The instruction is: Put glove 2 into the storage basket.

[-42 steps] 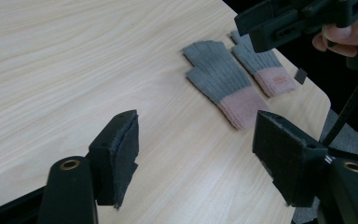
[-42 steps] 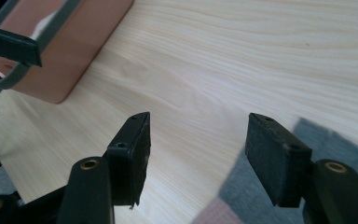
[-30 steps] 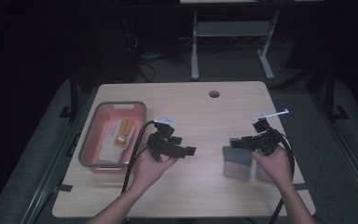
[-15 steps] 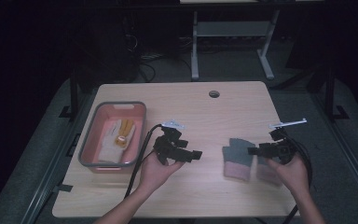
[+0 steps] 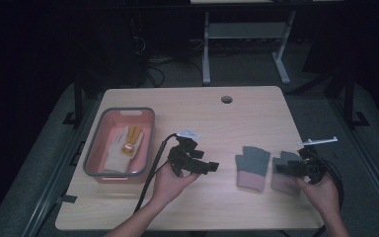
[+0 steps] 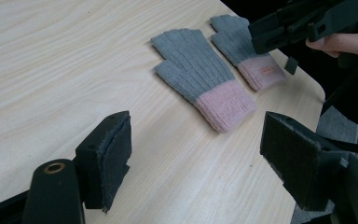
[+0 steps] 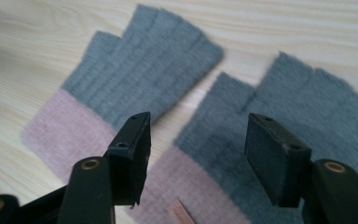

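Gloves on the counter [image 5: 256, 118], two of them, grey w/ pink cuffs, fingerless, lying flat side by side near the counter's right front. Left glove [image 5: 252, 167] sits just beside the right glove [image 5: 285, 170], a thin strip of wood showing btwn them in the right gripper view. Right glove has a small tan label on its cuff.

Right hand-held gripper [image 5: 282, 168] is low over the right glove now, jaws pointing toward the counter's middle. From its own camera the jaws stand fairly wide and have just been closing a little; the right glove [image 7: 279, 140] lies below the gap, where grey meets pink, and the pads aren't pressing on it. Left glove [image 7: 135, 88] is up and to the left in that view.

Left hand-held gripper [image 5: 211, 167] hangs near the counter's middle, held in the person's left hand [image 5: 170, 180], aimed toward the gloves. Its jaws are wide apart w/ nothing btwn them, just bare wood below. Its camera sees the left glove [image 6: 200, 77] ahead, the right glove [image 6: 249, 56] beyond it, and the right hand-held gripper [image 6: 261, 35] above that one's edge.

Far left: pink bin [image 5: 98, 143] w/ grey rim, holding a pale glove w/ yellow-orange parts [image 5: 123, 145]. It's well apart from the grey pair.
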A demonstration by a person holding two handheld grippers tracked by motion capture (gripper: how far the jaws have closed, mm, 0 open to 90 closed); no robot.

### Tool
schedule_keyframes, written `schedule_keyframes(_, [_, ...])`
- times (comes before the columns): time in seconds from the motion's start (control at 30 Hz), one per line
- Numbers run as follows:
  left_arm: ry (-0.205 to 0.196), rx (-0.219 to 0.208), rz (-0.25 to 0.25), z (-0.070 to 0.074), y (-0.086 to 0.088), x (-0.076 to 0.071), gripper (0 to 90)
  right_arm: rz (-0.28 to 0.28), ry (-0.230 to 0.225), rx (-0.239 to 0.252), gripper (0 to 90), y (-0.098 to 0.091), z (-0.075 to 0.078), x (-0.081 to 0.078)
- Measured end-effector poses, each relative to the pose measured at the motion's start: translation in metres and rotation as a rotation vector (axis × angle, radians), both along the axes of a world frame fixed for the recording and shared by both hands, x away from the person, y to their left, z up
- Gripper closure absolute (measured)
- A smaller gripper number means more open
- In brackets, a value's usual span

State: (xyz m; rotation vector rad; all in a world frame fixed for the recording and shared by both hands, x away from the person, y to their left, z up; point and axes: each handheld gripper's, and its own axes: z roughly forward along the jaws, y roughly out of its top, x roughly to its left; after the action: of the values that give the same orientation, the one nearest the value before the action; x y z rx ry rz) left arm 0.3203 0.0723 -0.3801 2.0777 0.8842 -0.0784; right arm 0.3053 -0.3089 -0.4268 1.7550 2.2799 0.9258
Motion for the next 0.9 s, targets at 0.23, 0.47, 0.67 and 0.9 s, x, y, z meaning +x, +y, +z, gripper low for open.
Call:
schedule_keyframes(0.23, [0.006,-0.002,-0.006,-0.004,-0.001,-0.001,25.1,-0.005,0.010,-0.060,46.7,-0.008,-0.009,-0.004])
schedule_keyframes(0.47, [0.017,0.006,-0.013,-0.010,-0.003,-0.002,25.3,-0.012,0.032,-0.115,52.0,-0.008,-0.018,-0.004])
schedule_keyframes(0.67, [0.019,0.007,-0.011,-0.010,-0.002,-0.001,25.8,-0.013,0.004,-0.153,54.0,-0.003,-0.023,-0.004])
schedule_keyframes(0.9, [0.017,0.013,-0.014,-0.013,-0.004,-0.003,25.8,-0.016,0.005,-0.206,63.6,0.001,-0.023,-0.002])
